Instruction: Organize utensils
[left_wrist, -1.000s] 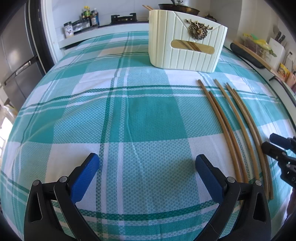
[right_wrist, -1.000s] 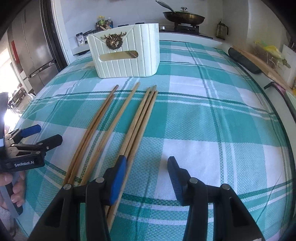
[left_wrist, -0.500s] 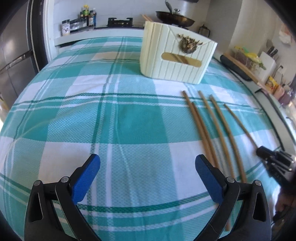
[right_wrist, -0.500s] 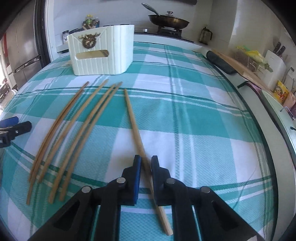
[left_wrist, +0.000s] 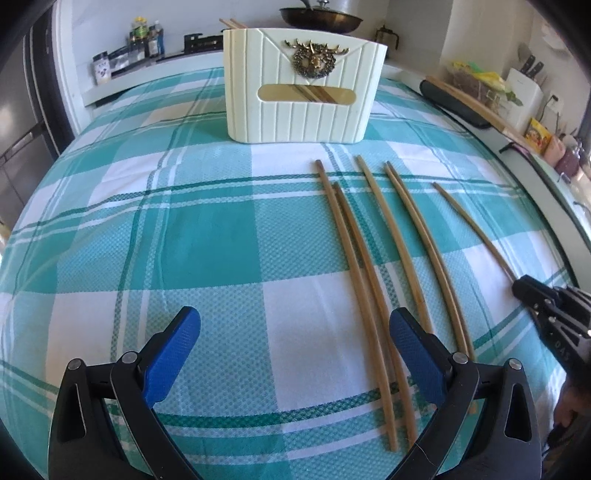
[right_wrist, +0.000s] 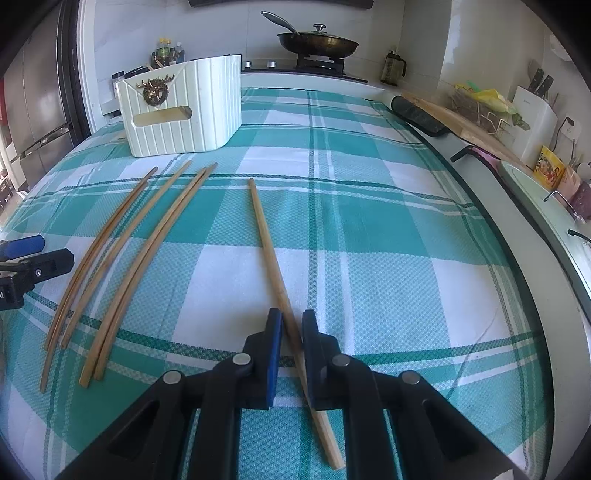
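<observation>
Progress early; cream holder (left_wrist: 301, 107) already shows chopstick ends above its rim; 5 chopsticks (left_wrist: 373, 266) lie loose on surface (left_wrist: 207, 236); right tongs (right_wrist: 291, 332) clamp a 6th chopstick (right_wrist: 267, 243), apart from the rest; left tongs (left_wrist: 295, 343) gape wide, empty.

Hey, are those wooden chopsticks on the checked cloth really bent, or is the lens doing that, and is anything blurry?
Left wrist view: the loose wooden chopsticks bow outward, likely fisheye distortion; black vignette at the corners. Right wrist view: the bamboo chopstick between the right gripper fingers runs near centre and looks straight; the cream ribbed holder box is sharp, daylight even.
</observation>
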